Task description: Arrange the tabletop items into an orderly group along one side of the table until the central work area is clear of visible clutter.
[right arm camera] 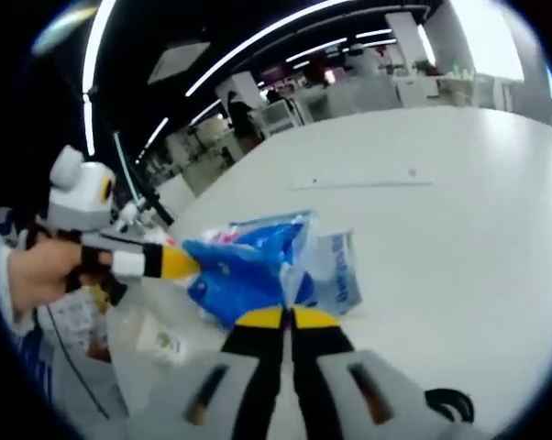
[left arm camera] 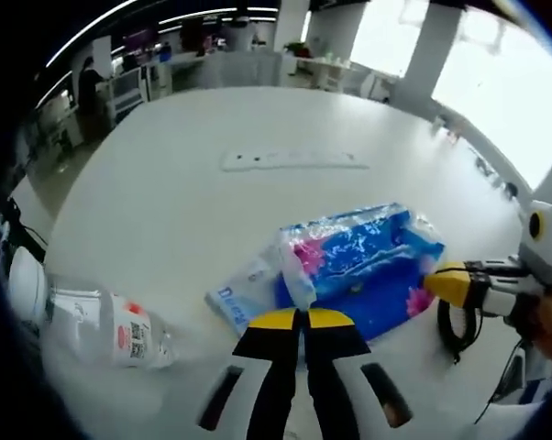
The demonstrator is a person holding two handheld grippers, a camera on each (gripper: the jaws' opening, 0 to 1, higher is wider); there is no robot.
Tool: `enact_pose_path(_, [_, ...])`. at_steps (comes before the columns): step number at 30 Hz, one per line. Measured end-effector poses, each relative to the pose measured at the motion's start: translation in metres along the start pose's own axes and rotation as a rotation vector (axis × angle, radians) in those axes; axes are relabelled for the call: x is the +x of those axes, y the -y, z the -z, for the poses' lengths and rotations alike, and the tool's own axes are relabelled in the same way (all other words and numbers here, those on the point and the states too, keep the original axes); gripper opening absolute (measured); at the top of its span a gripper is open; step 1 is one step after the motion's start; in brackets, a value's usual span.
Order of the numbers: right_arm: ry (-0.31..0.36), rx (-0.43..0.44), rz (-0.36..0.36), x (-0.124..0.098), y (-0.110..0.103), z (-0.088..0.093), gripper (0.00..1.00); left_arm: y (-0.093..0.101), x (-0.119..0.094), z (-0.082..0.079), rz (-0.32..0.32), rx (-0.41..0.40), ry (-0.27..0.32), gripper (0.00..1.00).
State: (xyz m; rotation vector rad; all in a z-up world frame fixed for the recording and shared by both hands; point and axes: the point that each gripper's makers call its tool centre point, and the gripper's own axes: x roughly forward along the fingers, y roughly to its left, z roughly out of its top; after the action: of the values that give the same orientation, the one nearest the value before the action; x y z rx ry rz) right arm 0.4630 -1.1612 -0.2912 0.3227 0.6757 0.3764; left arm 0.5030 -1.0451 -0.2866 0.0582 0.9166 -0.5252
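Both grippers pinch the blue tissue pack [left arm camera: 363,266] lying on the white table [left arm camera: 166,211]. The left gripper [left arm camera: 301,318] has its jaws clenched on the pack's near plastic edge, directly ahead of its tips. The right gripper [left arm camera: 441,284] clamps the opposite end. A clear bottle [left arm camera: 93,325] lies well left of the left gripper.

In the right gripper view, the right gripper [right arm camera: 286,317] is closed on the wrapper, the pack [right arm camera: 248,266] just ahead.

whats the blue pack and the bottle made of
Blue tissue pack: thin glossy plastic film, going by its crinkles and glare. Bottle lying on the table: seemingly clear plastic with a paper or film label.
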Motion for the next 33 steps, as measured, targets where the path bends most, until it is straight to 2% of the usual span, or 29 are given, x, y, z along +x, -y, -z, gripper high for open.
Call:
enact_pose_path(6, [0.018,0.008,0.016,-0.017,0.007,-0.003,0.00,0.017,-0.005,-0.005,0.011,0.019,0.012,0.00])
enact_pose_path(21, [0.050,0.032,0.083,-0.056,0.041,-0.006,0.00,0.063,0.010,-0.017,0.077,0.054,0.025,0.00])
enact_pose_path(33, [0.056,0.039,0.127,-0.071,0.072,-0.010,0.00,0.093,0.022,-0.022,0.113,0.082,0.021,0.00])
